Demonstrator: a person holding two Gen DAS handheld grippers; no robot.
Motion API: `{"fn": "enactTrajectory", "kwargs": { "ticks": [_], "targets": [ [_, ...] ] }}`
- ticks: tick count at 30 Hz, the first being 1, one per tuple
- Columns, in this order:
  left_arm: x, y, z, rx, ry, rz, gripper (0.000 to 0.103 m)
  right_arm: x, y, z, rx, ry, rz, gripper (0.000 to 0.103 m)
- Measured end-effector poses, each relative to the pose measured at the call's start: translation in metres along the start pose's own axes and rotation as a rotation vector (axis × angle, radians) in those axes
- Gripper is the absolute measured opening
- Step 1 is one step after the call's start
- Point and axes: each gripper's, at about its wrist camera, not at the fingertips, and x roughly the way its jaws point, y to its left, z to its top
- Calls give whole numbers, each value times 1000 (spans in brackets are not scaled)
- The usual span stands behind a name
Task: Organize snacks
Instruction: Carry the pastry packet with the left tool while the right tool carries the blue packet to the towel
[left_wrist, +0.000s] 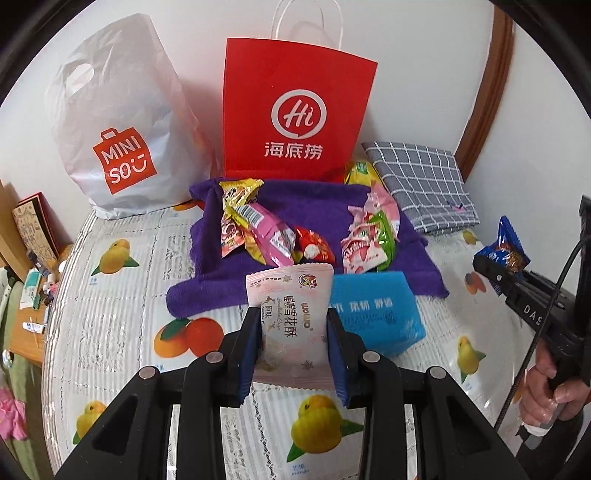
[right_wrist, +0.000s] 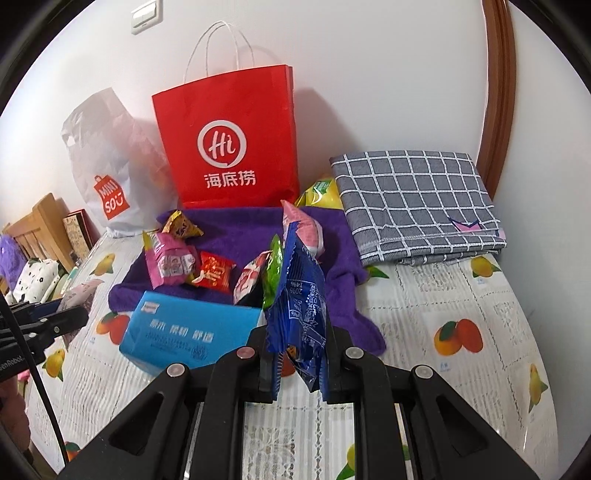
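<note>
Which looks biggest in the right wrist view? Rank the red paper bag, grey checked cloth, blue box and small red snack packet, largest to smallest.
1. Red paper bag and grey checked cloth: too alike to separate.
2. Blue box, though being nearer the camera enlarges it.
3. Small red snack packet, clearly smallest.
</note>
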Motion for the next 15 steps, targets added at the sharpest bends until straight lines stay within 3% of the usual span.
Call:
{"fn": "enactTrajectory", "kwargs": {
  "ticks": [9, 15],
  "targets": [
    [7, 3, 22, -10, -4, 19, 33, 17, -7, 21, 14, 11, -1, 15],
    [17, 14, 35, -57, 13, -13, 33, 39, -12, 34, 24, 27, -3, 15]
  ]
}}
